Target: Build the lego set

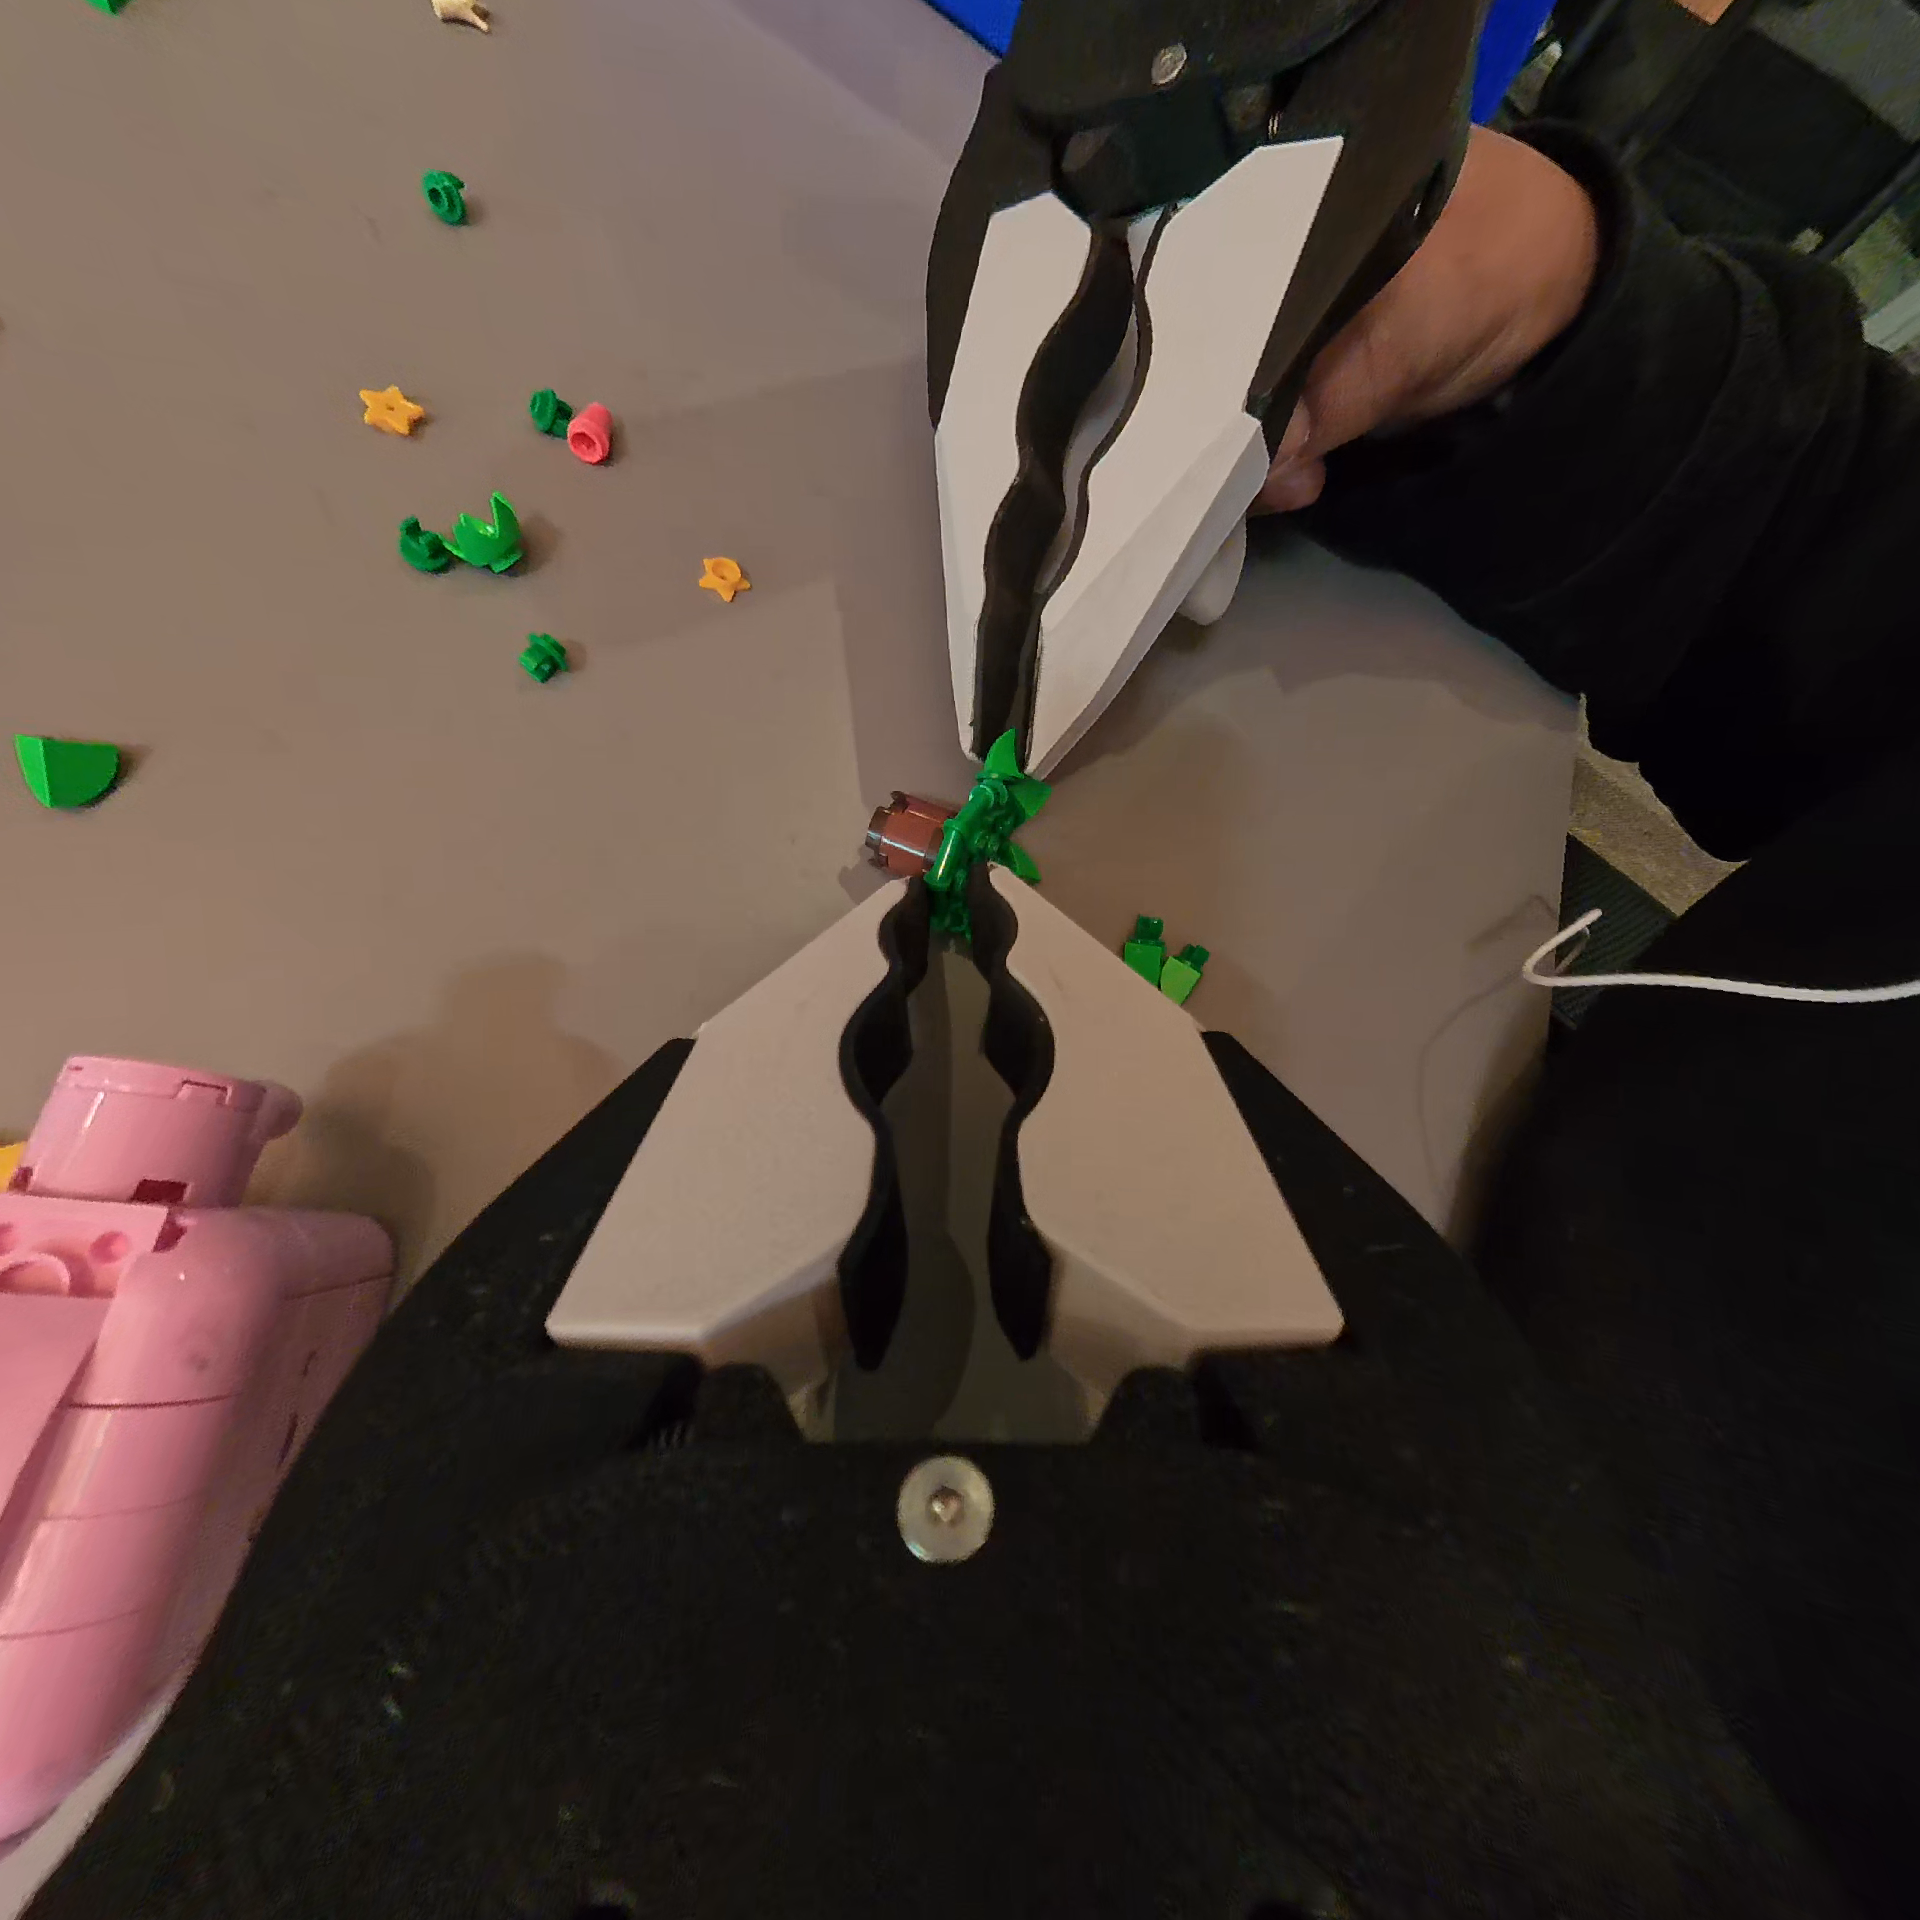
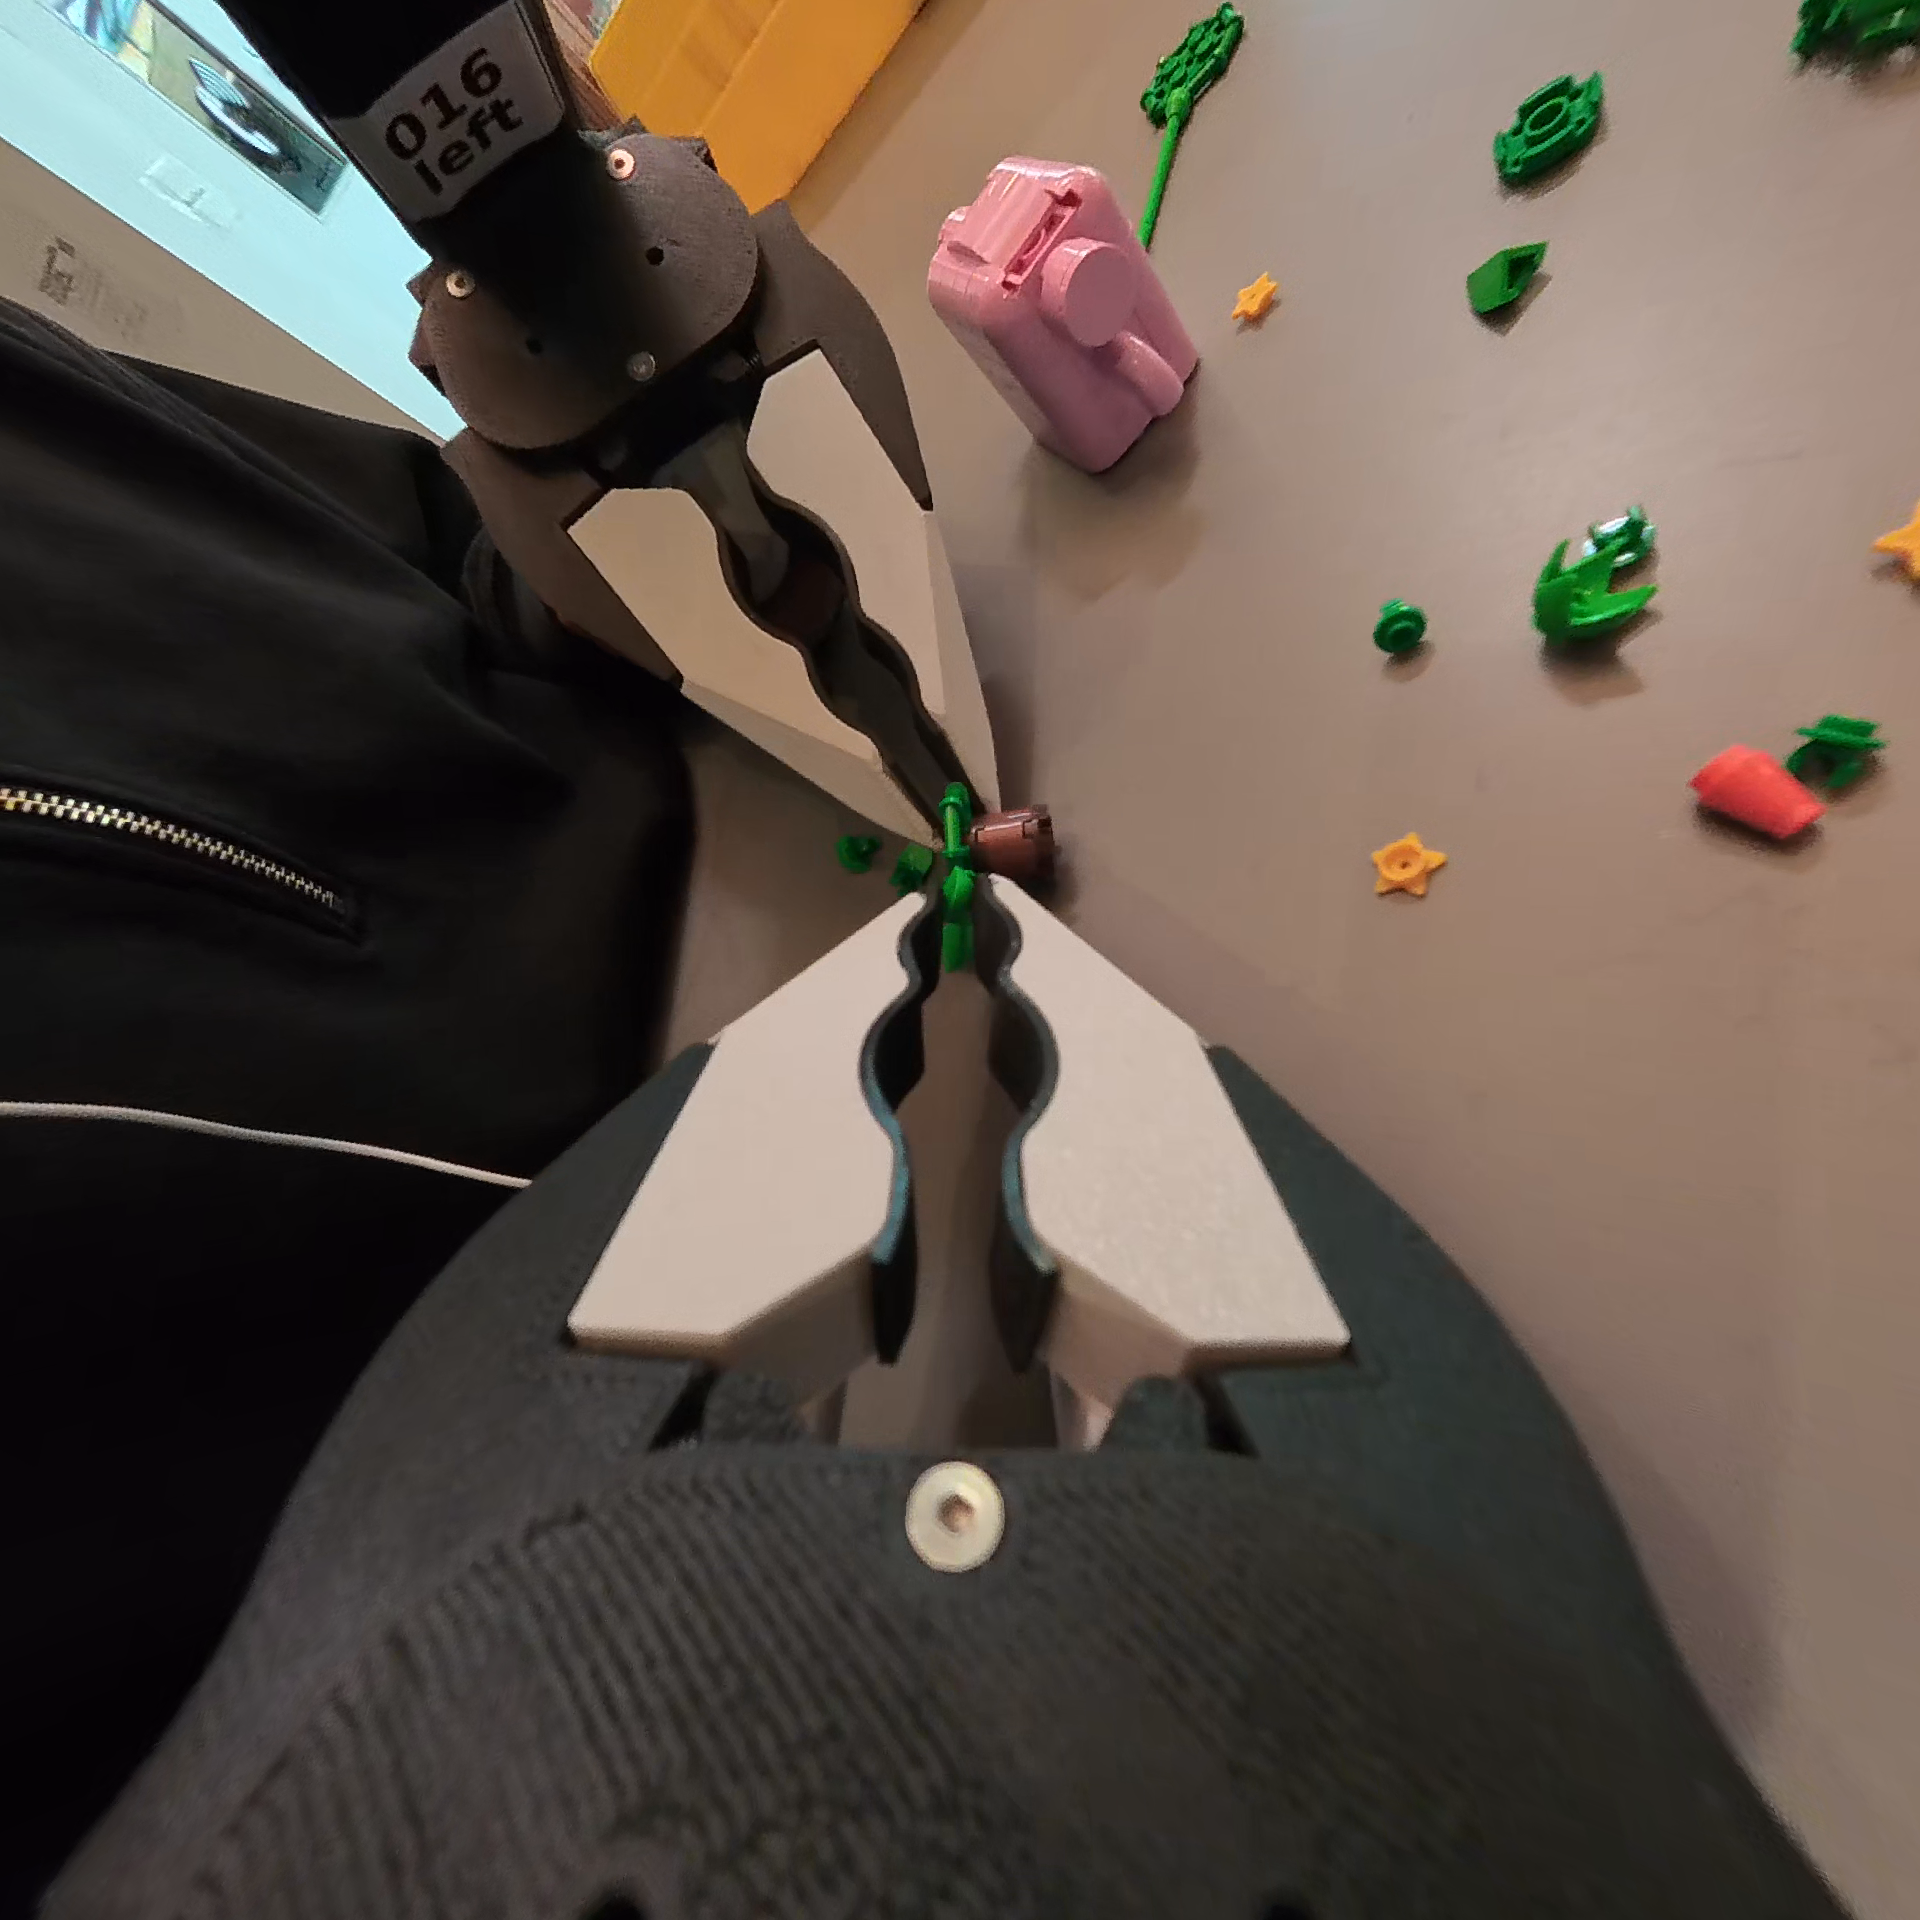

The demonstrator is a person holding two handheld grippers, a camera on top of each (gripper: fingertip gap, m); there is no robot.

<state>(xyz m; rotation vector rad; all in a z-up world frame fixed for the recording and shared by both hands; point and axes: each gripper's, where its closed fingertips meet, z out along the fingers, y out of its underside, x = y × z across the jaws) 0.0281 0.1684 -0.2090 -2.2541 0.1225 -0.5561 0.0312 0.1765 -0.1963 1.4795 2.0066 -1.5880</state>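
Note:
A green leafy stem piece (image 1: 982, 831) with a brown round brick (image 1: 904, 833) fixed to its side hangs a little above the grey table (image 1: 675, 312). My left gripper (image 1: 954, 899) is shut on the stem's near end. My right gripper (image 1: 1006, 764) comes in from the far side, tip to tip, and is shut on the other end. In the right wrist view my right gripper (image 2: 956, 912) pinches the stem (image 2: 954, 935), my left gripper (image 2: 956, 816) grips it from above, and the brown brick (image 2: 1013, 836) sticks out to the right.
A pink built block (image 1: 156, 1351) (image 2: 1070, 312) stands on the table. Loose green pieces, orange stars (image 1: 392, 408) and a red cone (image 1: 590, 431) (image 2: 1756, 795) lie scattered. Two small green slopes (image 1: 1164, 961) lie near the table edge. A yellow bin (image 2: 727, 73) stands behind. My two grippers' fingertips are within a few centimetres of each other.

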